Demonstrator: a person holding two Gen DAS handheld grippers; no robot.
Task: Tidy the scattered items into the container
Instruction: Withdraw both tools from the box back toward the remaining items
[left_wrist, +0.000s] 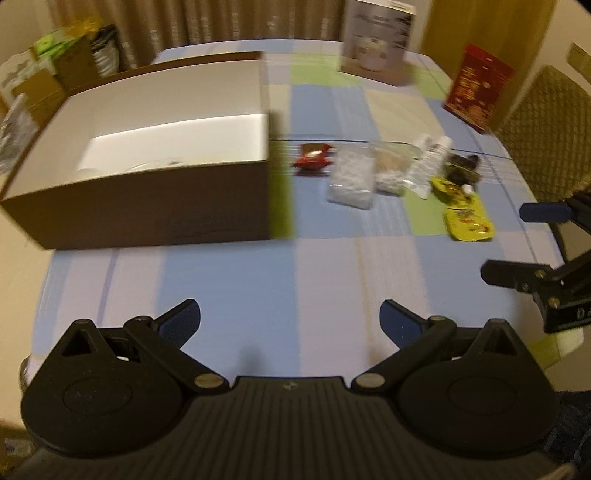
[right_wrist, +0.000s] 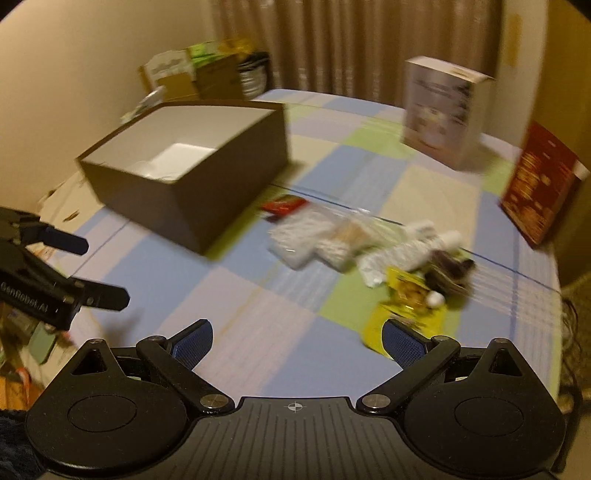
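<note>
Box (left_wrist: 147, 199) sits far-left on the desk (left_wrist: 258, 288) from the left wrist, the snack pile (left_wrist: 391, 170) just to its right; left gripper (left_wrist: 290, 321) fingers wide, holding nothing. Right wrist: right gripper (right_wrist: 297, 343) also spread and empty, yellow packet (right_wrist: 402, 317) right ahead of it, so the right hand's nearer.
</note>
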